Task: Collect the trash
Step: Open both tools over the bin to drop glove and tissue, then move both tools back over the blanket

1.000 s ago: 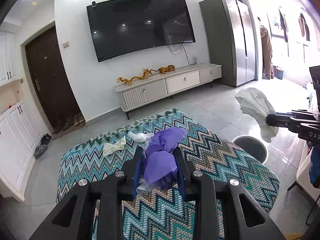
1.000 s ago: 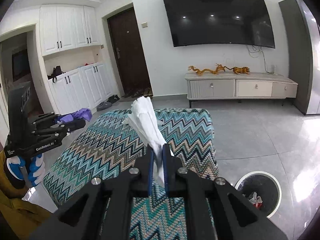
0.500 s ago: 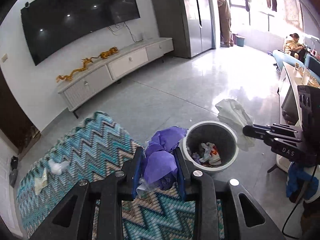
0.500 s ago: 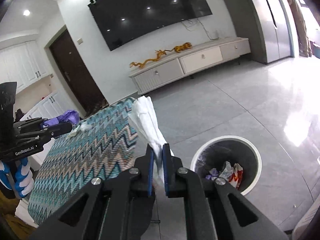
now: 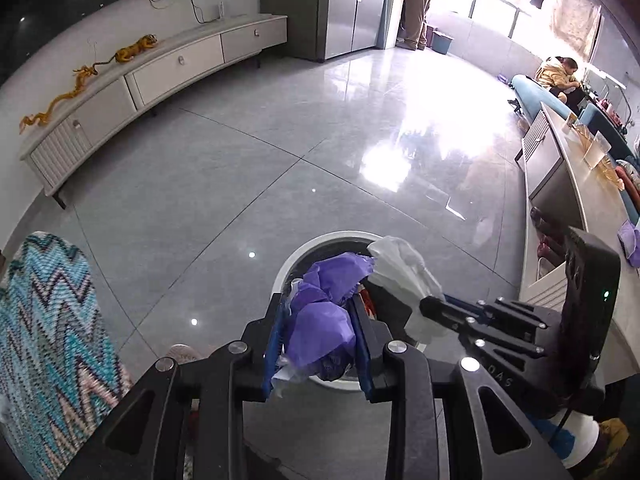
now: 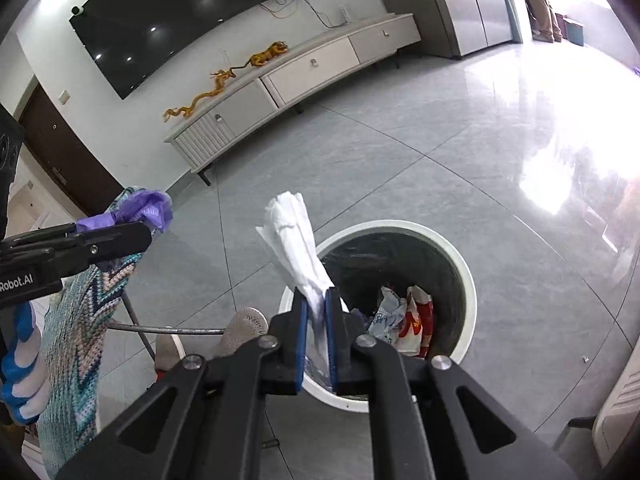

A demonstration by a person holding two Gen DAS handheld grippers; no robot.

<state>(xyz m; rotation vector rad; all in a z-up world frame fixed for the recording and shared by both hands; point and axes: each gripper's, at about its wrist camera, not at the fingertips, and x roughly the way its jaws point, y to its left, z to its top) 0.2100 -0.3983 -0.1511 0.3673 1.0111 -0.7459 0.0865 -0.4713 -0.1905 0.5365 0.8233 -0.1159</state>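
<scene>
My left gripper [image 5: 318, 334] is shut on a crumpled purple wrapper [image 5: 324, 320] and holds it above the round white trash bin [image 5: 304, 256]. My right gripper [image 6: 316, 334] is shut on a white tissue [image 6: 294, 240] that sticks up over the bin's [image 6: 460, 264] near left rim. The bin has a dark liner and holds several wrappers [image 6: 404, 316]. In the left wrist view the right gripper [image 5: 430, 304] holds the tissue [image 5: 404, 264] just right of the purple wrapper. In the right wrist view the left gripper [image 6: 140, 236] with the purple wrapper [image 6: 140, 212] is at the left.
The zigzag-patterned table [image 5: 44, 328] lies to the left, its metal legs [image 6: 136, 324] next to the bin. A slipper [image 6: 244, 328] sits on the floor by the bin. A low TV cabinet [image 5: 132, 88] stands along the far wall. A counter [image 5: 576, 200] runs along the right.
Both grippers have swung from the table over to the bin and lowered toward it. Each still holds its piece of trash.
</scene>
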